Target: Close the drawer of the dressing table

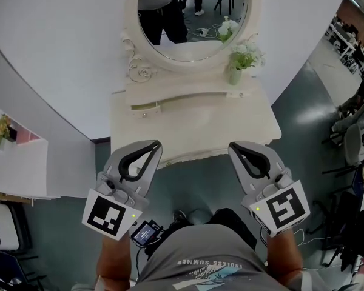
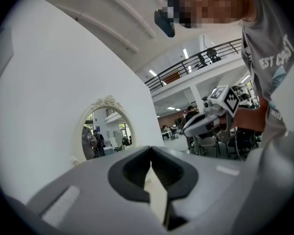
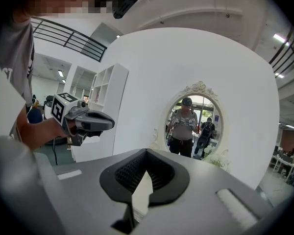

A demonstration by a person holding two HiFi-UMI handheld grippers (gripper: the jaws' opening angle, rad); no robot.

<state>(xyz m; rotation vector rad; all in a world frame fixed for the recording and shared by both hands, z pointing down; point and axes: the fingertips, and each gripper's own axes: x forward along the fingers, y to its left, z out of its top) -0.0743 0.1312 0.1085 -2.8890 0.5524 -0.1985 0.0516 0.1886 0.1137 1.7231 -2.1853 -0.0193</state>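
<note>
The cream dressing table (image 1: pixel 194 126) stands against the white curved wall, with an oval mirror (image 1: pixel 191 17) on top. Its scalloped front edge (image 1: pixel 194 157) faces me; from above I cannot tell how far its drawer stands out. My left gripper (image 1: pixel 155 144) hangs just short of that front edge at the left, jaws shut and empty. At the right, my right gripper (image 1: pixel 233 145) sits equally near the edge, also shut and empty. The left gripper (image 2: pixel 150 151) and the right gripper (image 3: pixel 147 153) each show closed jaws in their own view, with a sliver of cream table beyond.
A small vase of white flowers (image 1: pixel 242 59) stands on the table's back right. A low raised shelf with a curved handle (image 1: pixel 147 107) runs along the table's back. A white cabinet (image 1: pixel 18 165) is at the left, chairs and cables (image 1: pixel 352 144) at the right. People are reflected in the mirror (image 3: pixel 195 126).
</note>
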